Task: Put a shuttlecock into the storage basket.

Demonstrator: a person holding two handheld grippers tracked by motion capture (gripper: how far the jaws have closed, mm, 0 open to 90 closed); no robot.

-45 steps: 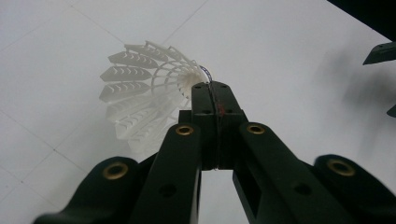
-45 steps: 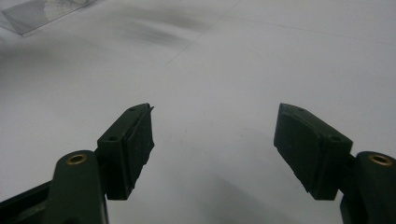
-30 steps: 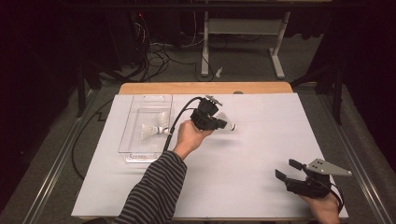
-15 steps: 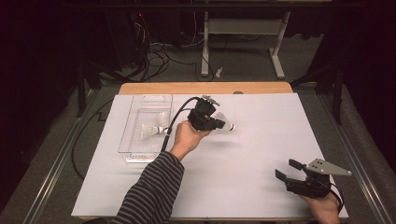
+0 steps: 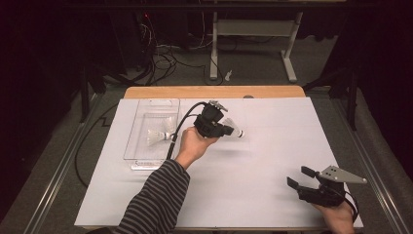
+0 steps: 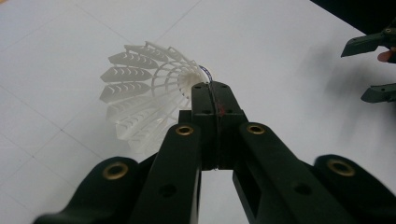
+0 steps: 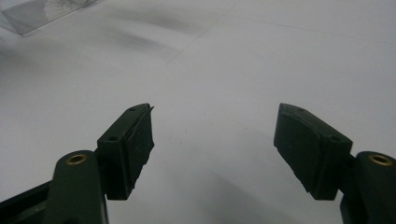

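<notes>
Above the middle of the white paper-covered table (image 5: pixel 253 195), my left gripper (image 5: pixel 229 130) pinches a white plastic shuttlecock (image 5: pixel 235 131), jaws pressed together on the skirt's edge near the cork end. To its left lies a clear rectangular plastic tray (image 5: pixel 141 158) with a second white shuttlecock (image 5: pixel 157 138) inside, well apart from the one I hold; my black cable (image 5: pixel 181 127) loops between them. My right gripper (image 5: pixel 298 177) rests near the table's near right corner, jaws spread wide on nothing.

From the left gripper view, the held shuttlecock (image 6: pixel 144 100) shows its slotted feather pattern fanning left of the closed jaws, detail lost from overhead; my right gripper (image 6: pixel 371 67) appears far off at the upper right. From the right gripper view, bare white surface lies between the open pads (image 7: pixel 135 140), with a corner of the tray (image 7: pixel 42 14) at the upper left.

Open paper stretches between my two hands. Along the far side, the wooden table edge (image 5: pixel 214 91) borders the sheet.
</notes>
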